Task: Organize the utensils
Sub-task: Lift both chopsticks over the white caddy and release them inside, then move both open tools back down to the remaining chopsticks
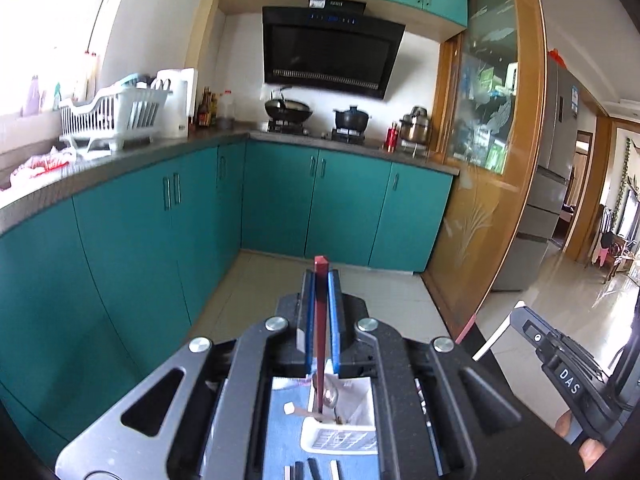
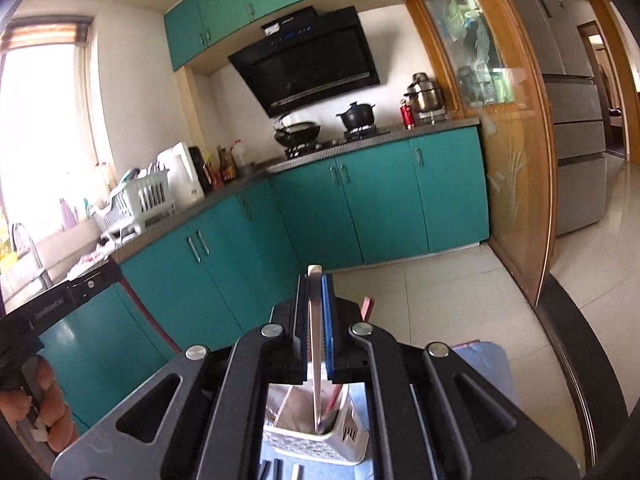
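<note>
Red chopstick (image 1: pixel 321 312) pinched upright between the pressed-together jaws of the left gripper (image 1: pixel 321 280), its lower end over the white caddy (image 1: pixel 340 438). The right gripper (image 2: pixel 315 284) likewise clamps a steel utensil (image 2: pixel 316 352), tip inside the same caddy (image 2: pixel 316 446). Both pieces appear near deposit but unreleased; dark pieces (image 2: pixel 276 470) lie on the blue mat (image 1: pixel 284 432), seemingly unsorted.
</note>
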